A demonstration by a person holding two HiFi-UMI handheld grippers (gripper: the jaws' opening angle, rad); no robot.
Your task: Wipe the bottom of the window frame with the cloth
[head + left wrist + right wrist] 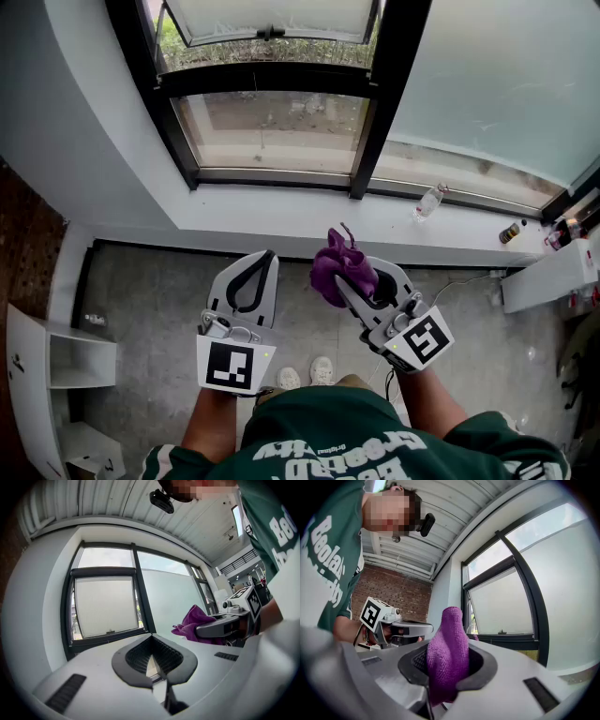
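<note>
A purple cloth [339,267] is bunched in the jaws of my right gripper [349,281], which is shut on it; its upper end sticks out past the fingertips. In the right gripper view the cloth [447,651] stands between the dark pads. My left gripper [265,259] is shut with nothing in it, and its pads meet at the tip [151,640]. Both grippers hang side by side over the floor, short of the white sill [281,214]. The black bottom rail of the window frame [272,176] runs beyond the sill, untouched. The cloth [197,620] also shows in the left gripper view.
A clear plastic bottle [428,201] lies on the sill to the right. Small bottles [509,232] and a white ledge [548,277] sit at far right. A white cabinet [56,370] stands at lower left. A top-hinged window sash [272,19] is tilted open above.
</note>
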